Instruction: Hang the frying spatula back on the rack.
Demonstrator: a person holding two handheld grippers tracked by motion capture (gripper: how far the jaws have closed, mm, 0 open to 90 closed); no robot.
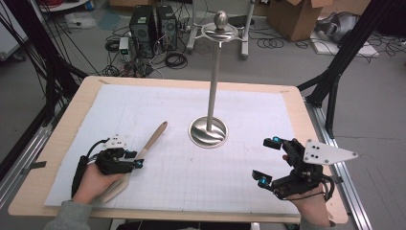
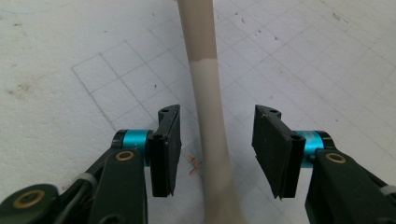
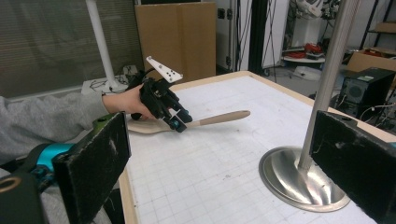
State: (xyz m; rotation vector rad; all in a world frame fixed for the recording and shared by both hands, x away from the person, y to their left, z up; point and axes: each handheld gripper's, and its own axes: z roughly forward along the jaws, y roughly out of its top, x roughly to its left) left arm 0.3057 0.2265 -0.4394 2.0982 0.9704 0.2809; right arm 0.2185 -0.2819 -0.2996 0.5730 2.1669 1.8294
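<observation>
Though flat, spatula handle toward stand

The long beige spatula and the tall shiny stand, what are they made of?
The beige spatula looks like matte silicone or plastic with a darker, maybe wooden, handle end. The tall silver stand looks like polished metal: its round base shows mirror-like reflections.

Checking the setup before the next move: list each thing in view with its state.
spatula: flat on the paper, handle between the left jaws, ungripped.
left gripper: open, astride the handle.
right gripper: open, holding nothing.
metal stand: upright, nothing hanging from it.
</observation>
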